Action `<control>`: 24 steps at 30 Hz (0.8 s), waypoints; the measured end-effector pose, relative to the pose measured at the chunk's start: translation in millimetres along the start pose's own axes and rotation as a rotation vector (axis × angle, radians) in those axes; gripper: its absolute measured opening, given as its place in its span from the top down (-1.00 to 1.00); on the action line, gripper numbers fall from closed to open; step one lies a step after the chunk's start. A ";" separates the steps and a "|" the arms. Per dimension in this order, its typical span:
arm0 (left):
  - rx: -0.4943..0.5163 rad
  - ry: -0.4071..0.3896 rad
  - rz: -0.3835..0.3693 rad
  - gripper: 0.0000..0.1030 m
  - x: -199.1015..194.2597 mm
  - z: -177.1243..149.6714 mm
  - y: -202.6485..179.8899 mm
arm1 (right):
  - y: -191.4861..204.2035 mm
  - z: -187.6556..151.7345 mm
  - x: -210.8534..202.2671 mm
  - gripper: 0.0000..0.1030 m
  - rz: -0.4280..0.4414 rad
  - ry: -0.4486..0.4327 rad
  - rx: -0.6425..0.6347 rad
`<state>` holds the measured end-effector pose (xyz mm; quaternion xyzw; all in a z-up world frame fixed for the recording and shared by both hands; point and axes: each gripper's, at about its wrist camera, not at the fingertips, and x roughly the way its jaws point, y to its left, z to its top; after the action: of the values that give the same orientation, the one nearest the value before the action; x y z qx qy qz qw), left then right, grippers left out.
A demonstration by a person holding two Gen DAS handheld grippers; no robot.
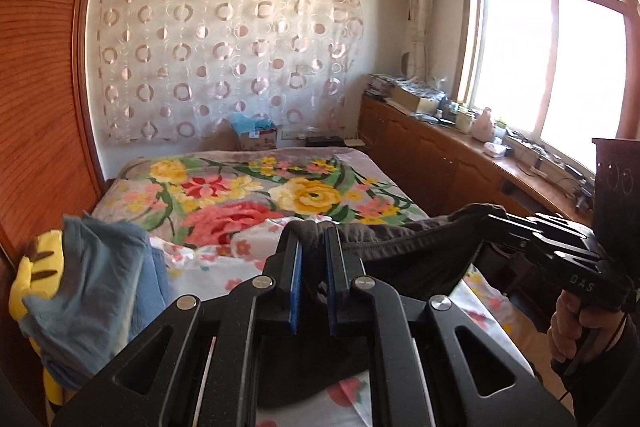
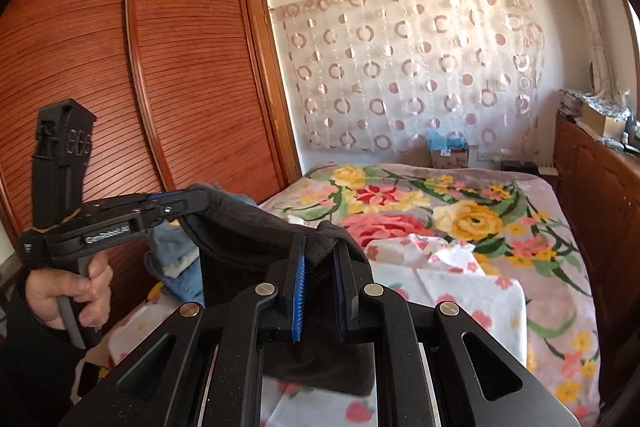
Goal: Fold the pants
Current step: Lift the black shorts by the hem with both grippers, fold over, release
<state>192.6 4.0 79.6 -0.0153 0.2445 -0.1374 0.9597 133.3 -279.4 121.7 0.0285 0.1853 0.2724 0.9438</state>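
Note:
Dark grey pants (image 1: 404,251) hang stretched between my two grippers above the bed. My left gripper (image 1: 313,233) is shut on one end of the waistband. In its view the right gripper (image 1: 490,217) grips the other end at the right. In the right wrist view my right gripper (image 2: 321,241) is shut on the pants (image 2: 256,227), and the left gripper (image 2: 196,197) holds the far end at the left. The rest of the pants hangs below the fingers, mostly hidden.
The bed carries a floral blanket (image 1: 280,187) and a white flowered sheet (image 2: 472,291). Blue clothes (image 1: 88,291) and a yellow plush toy (image 1: 32,275) lie at the left. A wooden wardrobe (image 2: 140,87) stands left, a cluttered wooden cabinet (image 1: 440,147) under the window right.

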 end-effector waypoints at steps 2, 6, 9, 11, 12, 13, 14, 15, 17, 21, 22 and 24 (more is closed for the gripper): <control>0.001 -0.010 0.010 0.78 -2.9 7.9 1.2 | 0.2 12.2 11.6 0.76 -0.010 0.001 -0.009; 0.018 -0.002 0.012 0.78 -12.8 -8.6 -6.6 | 8.8 17.4 20.9 0.76 -0.009 0.002 -0.016; 0.014 0.060 0.007 0.78 -7.4 -44.0 -5.9 | 15.0 -11.7 24.5 0.76 -0.006 0.057 -0.016; 0.007 0.122 -0.004 0.78 3.1 -75.9 -4.9 | 14.8 -38.3 31.1 0.76 -0.001 0.125 -0.003; 0.009 0.154 -0.005 0.78 8.0 -92.7 -6.5 | 15.2 -52.2 35.9 0.76 0.000 0.161 0.000; 0.015 0.191 -0.002 0.78 14.1 -113.5 -7.8 | 16.2 -66.4 40.8 0.76 0.000 0.197 0.000; 0.017 0.214 0.004 0.78 17.2 -128.3 -10.5 | 18.0 -82.8 45.2 0.76 -0.002 0.234 0.000; 0.024 0.239 0.003 0.78 21.0 -143.7 -12.9 | 19.4 -95.1 48.6 0.76 0.000 0.261 0.000; 0.030 0.280 0.003 0.78 27.0 -168.5 -17.4 | 21.3 -115.5 53.6 0.76 0.004 0.303 0.009; 0.005 0.308 -0.016 0.78 25.9 -183.4 -18.7 | 22.3 -131.0 56.1 0.76 0.013 0.351 0.030; 0.007 0.309 -0.018 0.78 24.7 -184.6 -20.1 | 23.0 -131.9 54.9 0.76 0.014 0.357 0.034; 0.000 0.310 -0.024 0.78 20.8 -185.6 -20.7 | 21.1 -130.7 55.2 0.76 0.017 0.361 0.041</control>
<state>116.9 -14.5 -91.4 0.0034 0.3893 -0.1496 0.9089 118.2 -238.6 -15.0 0.0002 0.3569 0.2773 0.8920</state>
